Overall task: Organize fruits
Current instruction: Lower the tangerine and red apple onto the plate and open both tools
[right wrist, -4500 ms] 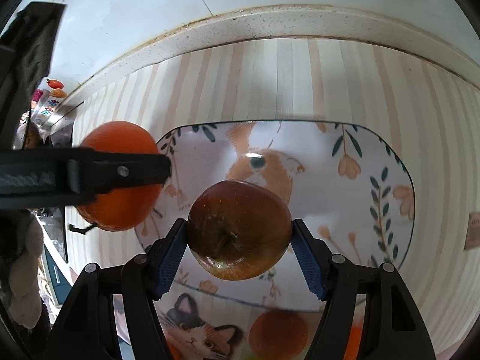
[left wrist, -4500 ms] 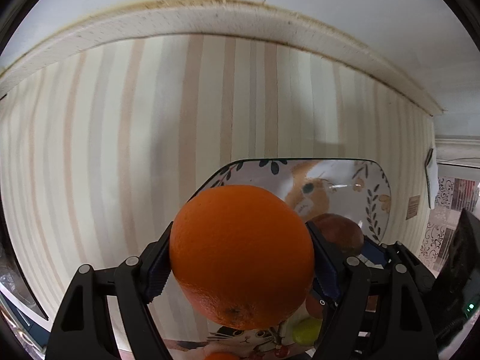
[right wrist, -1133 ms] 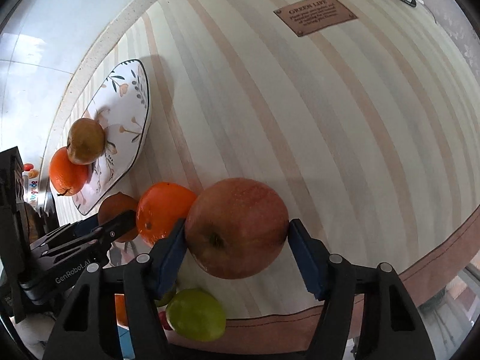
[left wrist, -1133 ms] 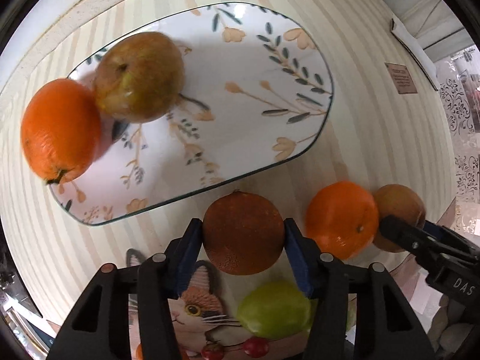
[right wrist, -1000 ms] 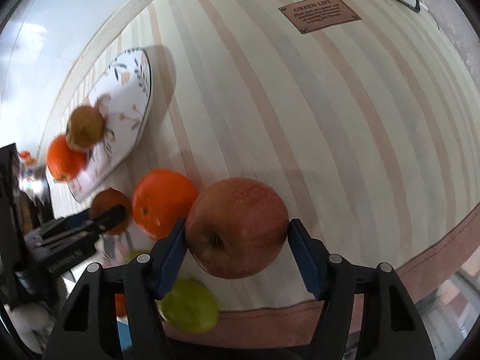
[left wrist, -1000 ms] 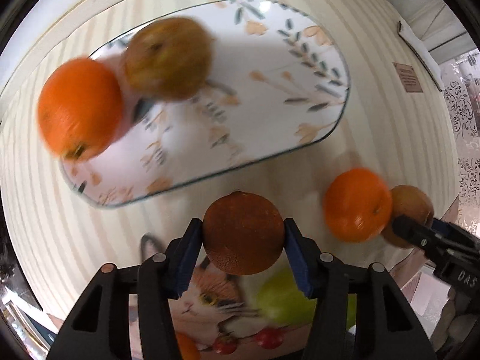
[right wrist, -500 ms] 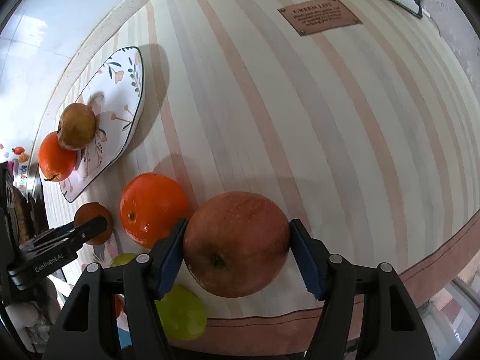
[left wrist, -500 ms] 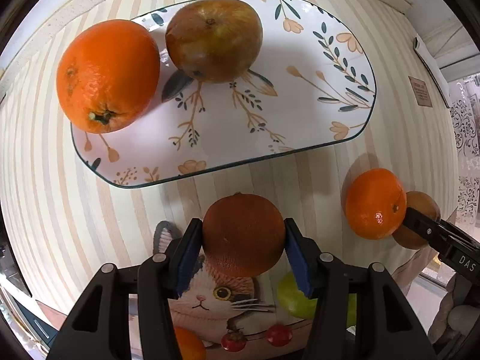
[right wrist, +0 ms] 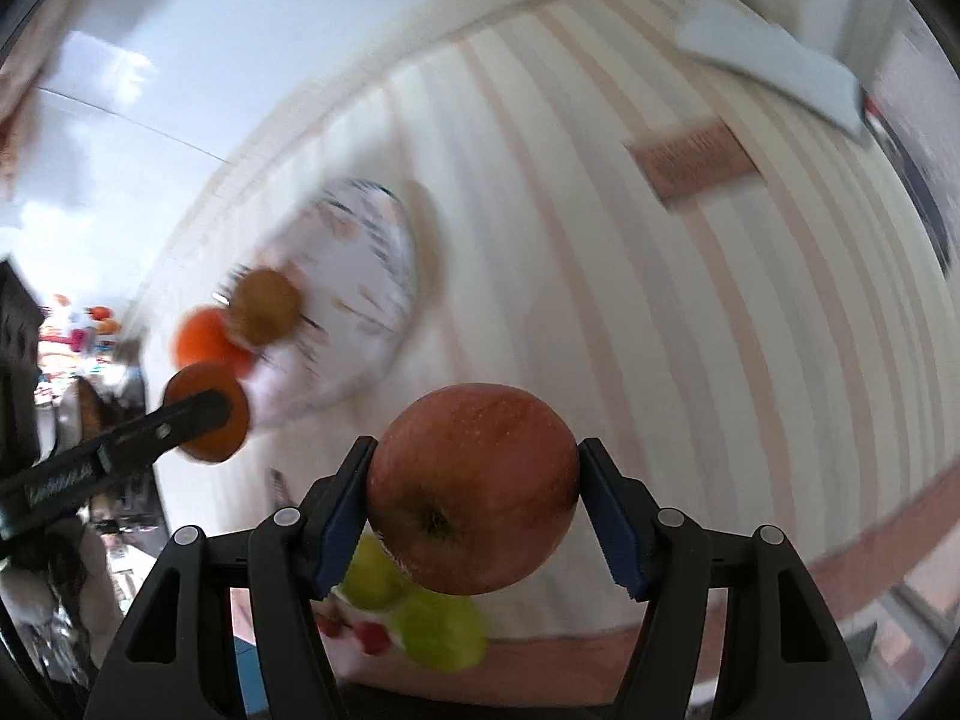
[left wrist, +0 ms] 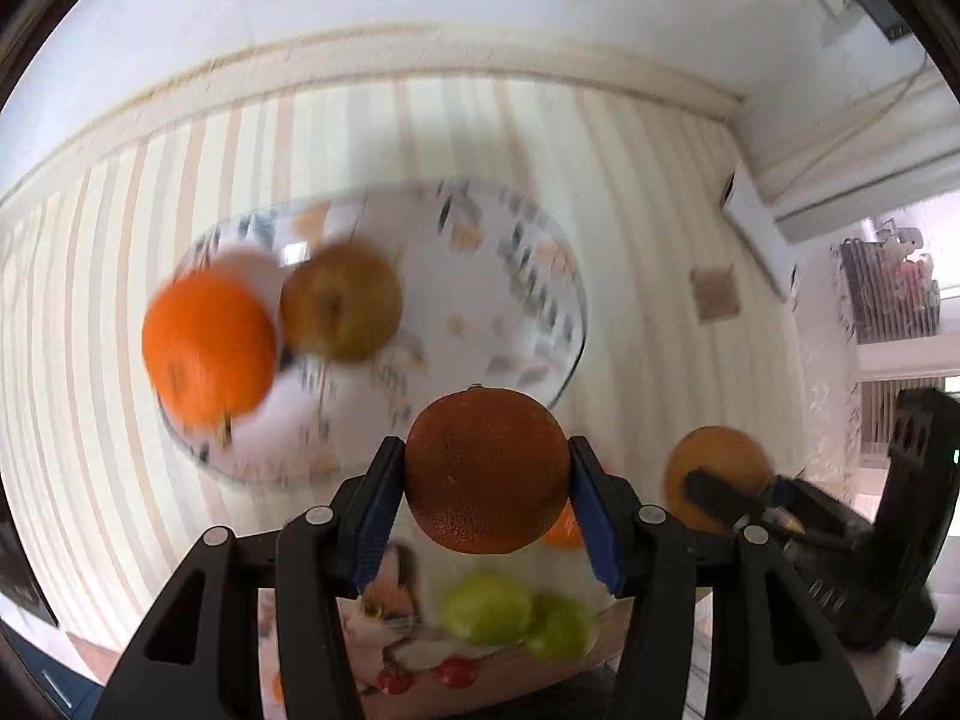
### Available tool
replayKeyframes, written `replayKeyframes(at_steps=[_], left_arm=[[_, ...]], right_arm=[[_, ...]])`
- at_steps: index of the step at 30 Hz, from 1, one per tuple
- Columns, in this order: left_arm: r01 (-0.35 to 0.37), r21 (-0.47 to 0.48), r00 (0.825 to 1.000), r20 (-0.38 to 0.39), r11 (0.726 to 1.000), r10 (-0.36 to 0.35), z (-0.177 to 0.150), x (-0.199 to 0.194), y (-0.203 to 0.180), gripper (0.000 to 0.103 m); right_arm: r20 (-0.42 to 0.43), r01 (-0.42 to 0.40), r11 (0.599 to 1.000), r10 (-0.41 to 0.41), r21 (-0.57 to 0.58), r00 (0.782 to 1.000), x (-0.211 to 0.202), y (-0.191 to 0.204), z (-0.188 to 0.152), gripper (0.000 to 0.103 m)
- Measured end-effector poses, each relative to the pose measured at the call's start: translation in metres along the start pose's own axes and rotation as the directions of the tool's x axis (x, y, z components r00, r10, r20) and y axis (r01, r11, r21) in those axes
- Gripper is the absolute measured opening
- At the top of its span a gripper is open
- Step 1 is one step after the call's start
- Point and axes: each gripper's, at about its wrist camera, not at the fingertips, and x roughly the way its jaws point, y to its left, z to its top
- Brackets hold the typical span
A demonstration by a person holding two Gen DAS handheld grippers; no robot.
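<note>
My left gripper [left wrist: 486, 474] is shut on a dark orange [left wrist: 487, 471], held above the table near the front edge of the floral plate [left wrist: 522, 300]. The plate holds a bright orange [left wrist: 207, 348] and a brownish apple [left wrist: 341, 309]. My right gripper [right wrist: 474, 486] is shut on a red apple [right wrist: 473, 487], lifted off the striped table. In the right wrist view the plate [right wrist: 366, 276] lies far left with its two fruits, and the left gripper's finger [right wrist: 180, 420] crosses the dark orange [right wrist: 210, 411]. Both views are blurred.
Two green fruits [left wrist: 510, 615] lie on a cat-print mat [left wrist: 390, 612] below the left gripper; they also show in the right wrist view [right wrist: 420, 618]. A brown label [right wrist: 696, 162] and a white box [right wrist: 774, 69] lie on the striped table. The wall runs along the back.
Both grippers have lifted and tilted up with their fruits still held; the plate now sits farther ahead. The loose orange on the table is now mostly hidden behind the held fruits.
</note>
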Motion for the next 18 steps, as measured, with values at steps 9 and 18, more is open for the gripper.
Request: replayKeyframes(at_steps=[9,18], left_arm=[[-0.115,0.057,0.988,-0.100,0.992,0.120,0.097,0.039,0.007,0.051],[-0.166,0.101,0.956,-0.226,0.981,0.185,0.121,0.082,0.018,0.052]], right_arm=[[-0.011,0.024,0.982,-0.027,-0.189,1.000,0.053,0.070,0.074,0.069],[-0.087,0.039,0.968,-0.062,-0.247,0.994,0.101,0.091,0.100,0.069]])
